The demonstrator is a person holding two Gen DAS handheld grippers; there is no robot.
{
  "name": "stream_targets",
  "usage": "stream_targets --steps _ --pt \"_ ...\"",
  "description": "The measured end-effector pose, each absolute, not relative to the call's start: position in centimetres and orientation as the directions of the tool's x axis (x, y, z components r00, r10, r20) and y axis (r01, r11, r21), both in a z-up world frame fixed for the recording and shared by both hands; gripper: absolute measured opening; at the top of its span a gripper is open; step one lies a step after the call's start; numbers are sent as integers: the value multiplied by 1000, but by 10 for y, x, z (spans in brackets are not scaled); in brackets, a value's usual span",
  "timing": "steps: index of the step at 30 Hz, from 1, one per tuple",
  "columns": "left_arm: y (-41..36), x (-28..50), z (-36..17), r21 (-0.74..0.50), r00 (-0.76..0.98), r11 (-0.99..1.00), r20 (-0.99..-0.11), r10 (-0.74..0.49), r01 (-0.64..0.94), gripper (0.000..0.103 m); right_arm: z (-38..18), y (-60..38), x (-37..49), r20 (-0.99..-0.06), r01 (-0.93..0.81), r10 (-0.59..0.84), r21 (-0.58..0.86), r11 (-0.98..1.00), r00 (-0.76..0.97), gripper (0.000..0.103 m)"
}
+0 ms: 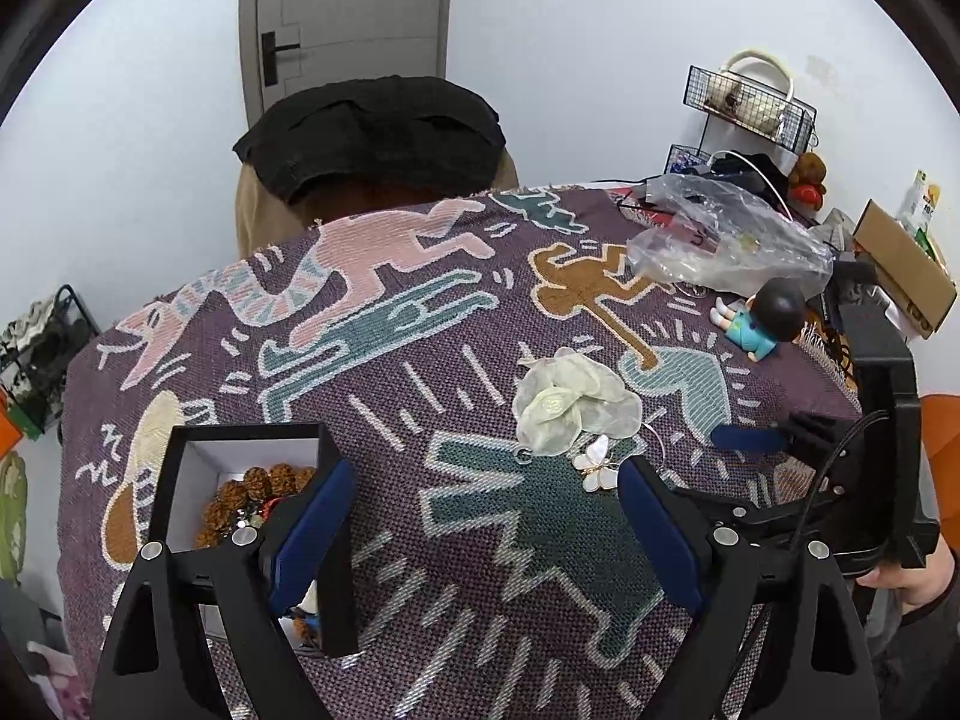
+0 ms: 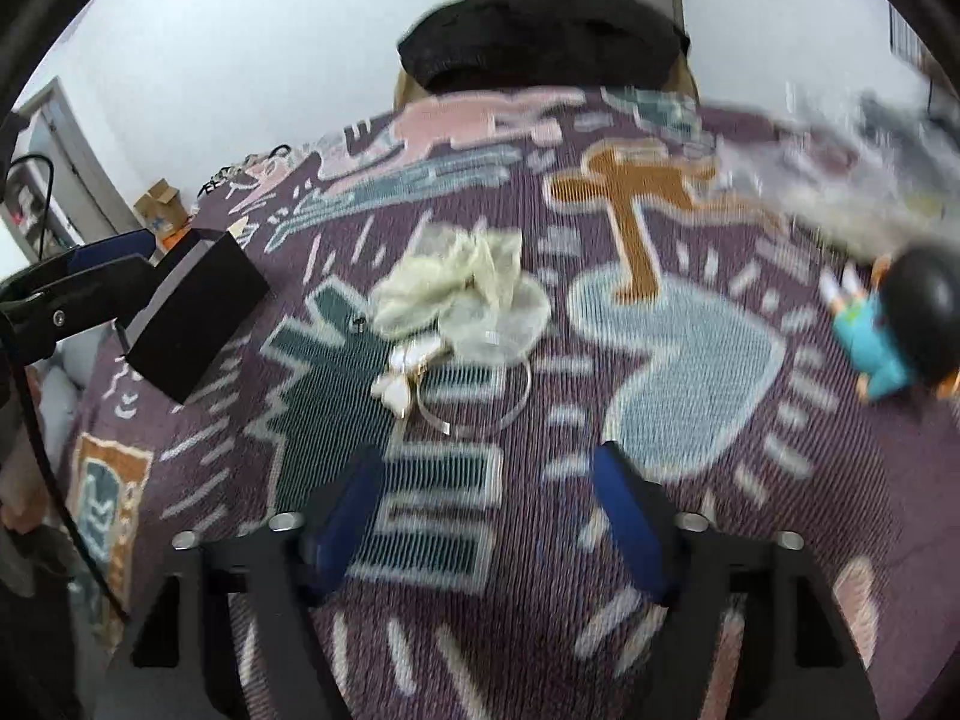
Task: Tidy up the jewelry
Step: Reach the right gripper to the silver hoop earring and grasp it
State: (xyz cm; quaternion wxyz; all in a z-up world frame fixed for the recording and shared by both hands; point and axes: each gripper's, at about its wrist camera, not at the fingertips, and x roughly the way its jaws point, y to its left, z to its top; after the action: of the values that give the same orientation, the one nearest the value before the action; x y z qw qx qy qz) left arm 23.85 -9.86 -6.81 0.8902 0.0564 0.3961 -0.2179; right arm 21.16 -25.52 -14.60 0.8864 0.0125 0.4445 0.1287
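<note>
A black box [image 1: 252,480] with brown beads [image 1: 258,486] inside stands on the patterned cloth [image 1: 420,330]. My left gripper [image 1: 480,480] is open wide; its left finger [image 1: 312,528] sits at the box's right wall and only cloth lies between the jaws. A cream fabric flower [image 1: 570,402], a white butterfly brooch [image 1: 597,465] and a clear bangle [image 2: 480,402] lie together just ahead. My right gripper [image 2: 489,456] hovers open a little short of the bangle, with nothing between its pads. The right wrist view is blurred.
A small doll [image 2: 900,324] lies to the right. A crumpled plastic bag [image 1: 726,240], a cardboard box [image 1: 900,270] and a wire rack [image 1: 750,102] crowd the far right. A chair draped in black [image 1: 372,132] stands behind the table.
</note>
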Motion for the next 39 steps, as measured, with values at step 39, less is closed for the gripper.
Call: stream_targets --steps 39 --pt "-75 238 -66 -106 600 914 -723 -341 393 90 -157 -236 255 -835 -370 181 -29 929 520 54"
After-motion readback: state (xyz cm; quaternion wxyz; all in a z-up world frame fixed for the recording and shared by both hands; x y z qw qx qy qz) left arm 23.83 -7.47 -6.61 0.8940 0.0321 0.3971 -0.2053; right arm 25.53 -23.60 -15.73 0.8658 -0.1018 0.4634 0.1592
